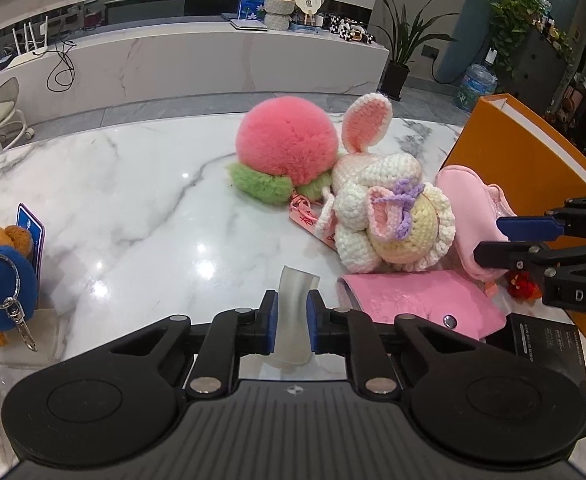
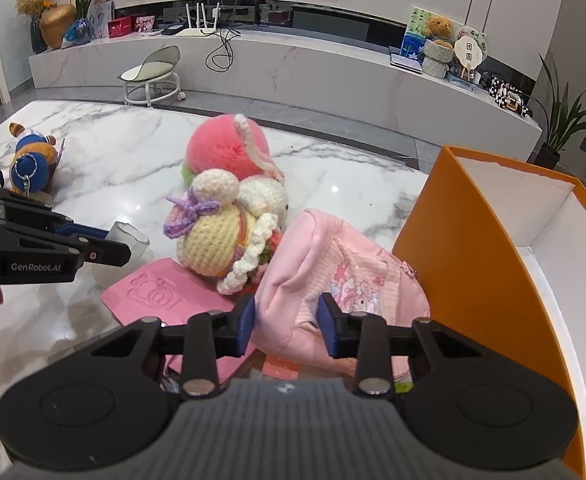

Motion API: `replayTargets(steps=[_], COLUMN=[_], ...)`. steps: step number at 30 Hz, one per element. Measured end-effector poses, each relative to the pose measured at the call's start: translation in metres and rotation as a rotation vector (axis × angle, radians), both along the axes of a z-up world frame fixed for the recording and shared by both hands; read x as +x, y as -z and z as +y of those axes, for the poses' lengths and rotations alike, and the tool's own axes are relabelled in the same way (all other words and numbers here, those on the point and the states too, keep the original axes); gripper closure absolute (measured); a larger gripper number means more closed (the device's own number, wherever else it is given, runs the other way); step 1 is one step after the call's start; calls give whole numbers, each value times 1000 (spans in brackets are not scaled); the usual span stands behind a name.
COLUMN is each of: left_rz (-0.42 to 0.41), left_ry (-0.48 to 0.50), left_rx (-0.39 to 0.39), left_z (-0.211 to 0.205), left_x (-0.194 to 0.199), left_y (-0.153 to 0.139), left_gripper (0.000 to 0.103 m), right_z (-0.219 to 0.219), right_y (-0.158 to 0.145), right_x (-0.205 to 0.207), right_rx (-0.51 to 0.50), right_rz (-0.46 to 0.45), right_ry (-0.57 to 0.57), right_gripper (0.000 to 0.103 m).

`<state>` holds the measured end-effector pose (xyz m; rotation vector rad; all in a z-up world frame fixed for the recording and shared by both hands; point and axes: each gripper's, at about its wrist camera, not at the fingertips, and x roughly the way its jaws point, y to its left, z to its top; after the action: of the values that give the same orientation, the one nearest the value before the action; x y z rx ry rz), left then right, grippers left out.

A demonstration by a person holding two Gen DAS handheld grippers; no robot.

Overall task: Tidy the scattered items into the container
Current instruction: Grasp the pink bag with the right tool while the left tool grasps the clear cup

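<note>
Left claw [image 1: 291, 316] pinches clear sleeve [image 1: 293, 308], lower centre; right claw [image 2: 286, 322] clamps pink pouch [image 2: 333, 280]. Lift both straight, clear the orange box [image 2: 473, 264] wall at right, then drop in.

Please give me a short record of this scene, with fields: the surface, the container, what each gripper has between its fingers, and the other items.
surface: white marble table
container: orange box, open, at the right side
left gripper: closed on a clear soft plastic piece
right gripper: closed on a pink pouch
other items: pink fluffy peach, crochet rabbit, pink card holder, bear keychain in blue
box contents: nothing visible inside
</note>
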<state>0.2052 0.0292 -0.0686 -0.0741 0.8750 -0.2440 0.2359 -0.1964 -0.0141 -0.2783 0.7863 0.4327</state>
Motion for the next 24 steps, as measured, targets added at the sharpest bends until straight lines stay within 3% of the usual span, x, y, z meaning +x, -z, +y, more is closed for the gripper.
replayTargets(steps=[24], left_rz=[-33], left_ry=[19], left_rx=[-26], left_z=[7], left_x=[-14], left_y=[-17], left_gripper=[95], right_z=[-5], right_y=[-33], right_x=[-13], right_rx=[87], right_rz=[-18], right_ry=[6], right_gripper=[76])
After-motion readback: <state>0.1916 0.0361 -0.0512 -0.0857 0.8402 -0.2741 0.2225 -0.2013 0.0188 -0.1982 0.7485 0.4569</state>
